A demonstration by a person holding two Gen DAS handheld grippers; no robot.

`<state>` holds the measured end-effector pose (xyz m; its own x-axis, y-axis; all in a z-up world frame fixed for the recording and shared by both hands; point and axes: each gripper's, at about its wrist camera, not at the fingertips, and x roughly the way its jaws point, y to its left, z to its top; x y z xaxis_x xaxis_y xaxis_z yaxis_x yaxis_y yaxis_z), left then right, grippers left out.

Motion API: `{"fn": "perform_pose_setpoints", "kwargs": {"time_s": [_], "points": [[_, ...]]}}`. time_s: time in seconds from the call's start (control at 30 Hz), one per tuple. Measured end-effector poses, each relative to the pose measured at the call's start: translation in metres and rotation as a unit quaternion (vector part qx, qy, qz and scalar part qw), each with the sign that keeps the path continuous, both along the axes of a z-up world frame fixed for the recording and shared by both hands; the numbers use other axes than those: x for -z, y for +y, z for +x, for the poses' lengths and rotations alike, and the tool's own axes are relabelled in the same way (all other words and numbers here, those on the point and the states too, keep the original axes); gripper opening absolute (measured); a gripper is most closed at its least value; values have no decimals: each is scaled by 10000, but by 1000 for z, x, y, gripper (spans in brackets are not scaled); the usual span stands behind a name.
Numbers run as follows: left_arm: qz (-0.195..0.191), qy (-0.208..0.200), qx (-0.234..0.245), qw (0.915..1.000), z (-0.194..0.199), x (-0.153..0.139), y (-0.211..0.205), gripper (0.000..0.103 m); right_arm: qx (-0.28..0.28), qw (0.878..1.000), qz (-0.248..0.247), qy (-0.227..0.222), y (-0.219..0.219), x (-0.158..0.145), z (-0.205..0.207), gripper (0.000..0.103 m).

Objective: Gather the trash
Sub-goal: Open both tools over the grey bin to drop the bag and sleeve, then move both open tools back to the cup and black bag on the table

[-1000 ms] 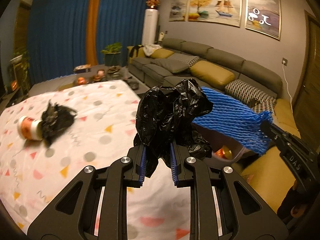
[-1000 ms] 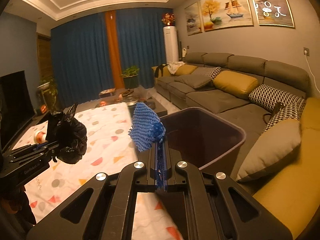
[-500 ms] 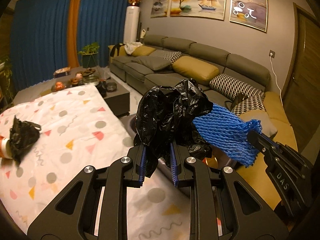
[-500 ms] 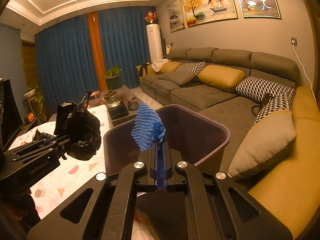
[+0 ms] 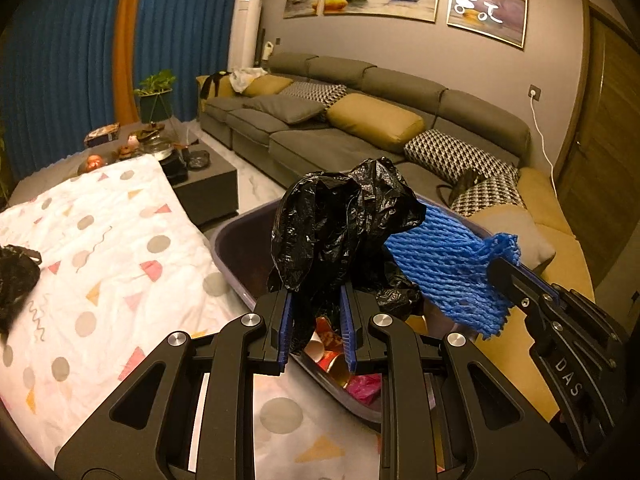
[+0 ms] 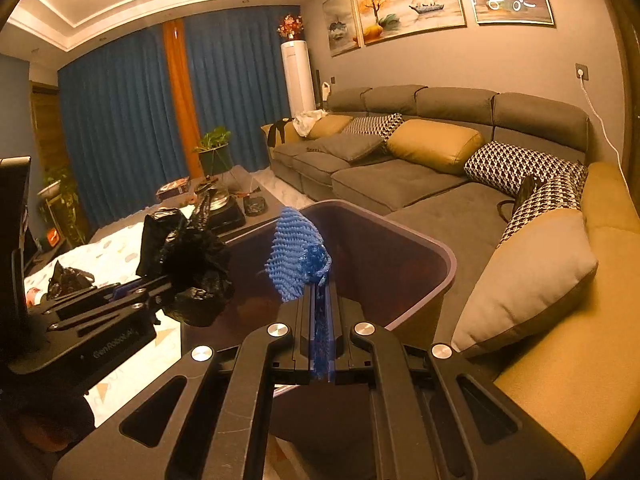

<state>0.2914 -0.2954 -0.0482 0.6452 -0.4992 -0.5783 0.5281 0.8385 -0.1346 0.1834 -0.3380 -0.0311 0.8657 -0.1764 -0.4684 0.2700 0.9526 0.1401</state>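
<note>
1. The left gripper (image 5: 316, 326) has its jaws clamped on a crumpled black plastic bag (image 5: 340, 232), which bulges up above the blue pads (image 5: 286, 330) with a strip of it hanging down between them.
2. The right gripper (image 6: 320, 328) has its jaws pressed tight on a blue foam net sleeve (image 6: 296, 258); the net fans out above the jaws and a thin tail of it runs down between them.
3. Both pieces of trash hang over the open mouth of a dark purple bin (image 6: 436, 252), which stands between the bench and the sofa.
4. In the left wrist view, the bin (image 5: 228, 240) already holds rubbish: red and gold wrappers (image 5: 332, 354) and something pink lie at its bottom.
5. In that same view the net sleeve (image 5: 448, 268) sits just right of the black bag, touching or nearly touching it, with the right gripper (image 5: 504, 276) coming in from the right edge.
6. From the right wrist view the left gripper (image 6: 160, 300) and its bag (image 6: 192, 260) are at the left, over the bin's near-left rim.
7. The bench carries a white cloth (image 5: 100, 248) printed with coloured dots and triangles.
8. Another black bag (image 5: 14, 276) lies on that cloth at the far left, well apart from the bin.
9. A grey sofa (image 6: 404, 176) with mustard and houndstooth cushions runs along the wall.
</note>
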Motion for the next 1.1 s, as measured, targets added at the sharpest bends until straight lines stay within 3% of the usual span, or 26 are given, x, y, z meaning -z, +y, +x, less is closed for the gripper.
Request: {"fn": "perform_pose_setpoints", "kwargs": {"time_s": [0.77, 1.0, 1.07, 1.1], "points": [[-27, 208, 146, 9997, 13, 11, -5, 24, -62, 9999, 132, 38, -3, 4, 13, 5], [-124, 276, 157, 9994, 13, 13, 1, 49, -47, 9997, 228, -2, -7, 6, 12, 6], [-159, 251, 111, 9995, 12, 12, 5, 60, -35, 9997, 230, -7, -7, 6, 12, 11], [-169, 238, 84, 9995, 12, 11, 7, 64, -19, 9997, 229, -12, -7, 6, 12, 18]]}}
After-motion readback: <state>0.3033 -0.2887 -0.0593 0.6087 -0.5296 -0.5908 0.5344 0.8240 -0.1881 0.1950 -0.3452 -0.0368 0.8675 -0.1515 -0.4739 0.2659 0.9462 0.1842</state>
